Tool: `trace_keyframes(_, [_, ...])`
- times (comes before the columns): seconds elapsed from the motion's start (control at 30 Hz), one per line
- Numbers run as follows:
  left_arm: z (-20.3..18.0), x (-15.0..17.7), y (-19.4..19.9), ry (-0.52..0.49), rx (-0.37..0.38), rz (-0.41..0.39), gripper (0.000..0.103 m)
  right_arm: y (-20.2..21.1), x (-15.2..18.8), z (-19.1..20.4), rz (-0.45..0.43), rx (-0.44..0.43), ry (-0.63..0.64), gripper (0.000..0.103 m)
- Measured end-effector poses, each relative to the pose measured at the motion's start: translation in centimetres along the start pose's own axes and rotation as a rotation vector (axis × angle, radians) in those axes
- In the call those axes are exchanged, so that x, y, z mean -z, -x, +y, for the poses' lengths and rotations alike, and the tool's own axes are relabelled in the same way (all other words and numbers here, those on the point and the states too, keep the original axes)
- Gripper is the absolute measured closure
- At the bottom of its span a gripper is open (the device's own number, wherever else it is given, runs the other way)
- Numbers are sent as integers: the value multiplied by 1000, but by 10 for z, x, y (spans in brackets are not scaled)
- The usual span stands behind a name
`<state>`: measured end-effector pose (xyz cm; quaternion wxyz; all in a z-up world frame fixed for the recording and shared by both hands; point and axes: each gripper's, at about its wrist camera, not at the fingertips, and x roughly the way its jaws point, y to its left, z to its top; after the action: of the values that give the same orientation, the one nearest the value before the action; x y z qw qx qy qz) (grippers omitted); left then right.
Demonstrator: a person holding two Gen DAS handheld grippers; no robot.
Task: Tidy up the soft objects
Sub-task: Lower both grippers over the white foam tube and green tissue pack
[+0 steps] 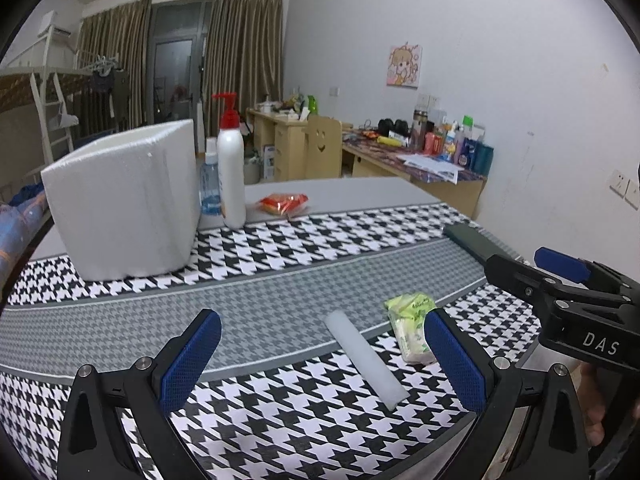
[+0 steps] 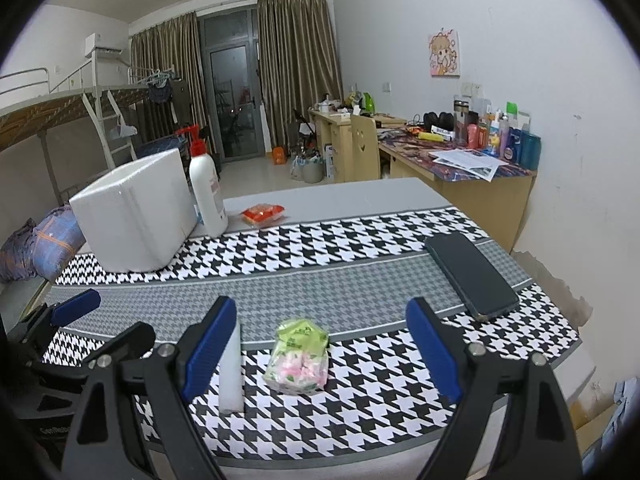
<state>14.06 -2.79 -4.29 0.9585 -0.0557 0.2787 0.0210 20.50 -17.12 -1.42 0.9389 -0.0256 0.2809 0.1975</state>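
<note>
Sitting untouched on the houndstooth cloth (image 2: 360, 248), the white foam strip (image 1: 366, 360) and green tissue pack (image 2: 298, 356) are lying side by side at the near edge — nothing is sorted yet. Both the left gripper (image 1: 320, 360) and right gripper (image 2: 320, 344) are hovering with fingers wide, holding nothing — the white foam box (image 1: 120, 200) is standing far left, probably the destination

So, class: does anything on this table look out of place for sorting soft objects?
Yes: a black smartphone lies flat on the houndstooth cloth, hard among soft things like the green tissue pack and white foam strip.
</note>
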Motion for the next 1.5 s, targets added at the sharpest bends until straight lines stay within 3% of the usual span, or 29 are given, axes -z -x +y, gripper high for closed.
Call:
trace_keyframes(1.0, [-26, 17, -62, -6, -75, 182, 3, -41, 15, -25, 128, -41, -2, 13])
trace_keyframes(1.4, [-35, 21, -82, -21, -97, 249, 27, -49, 17, -33, 148, -58, -7, 13])
trace_keyframes(1.5, [-39, 21, -85, -33, -98, 260, 38, -50, 17, -36, 148, -61, -12, 13])
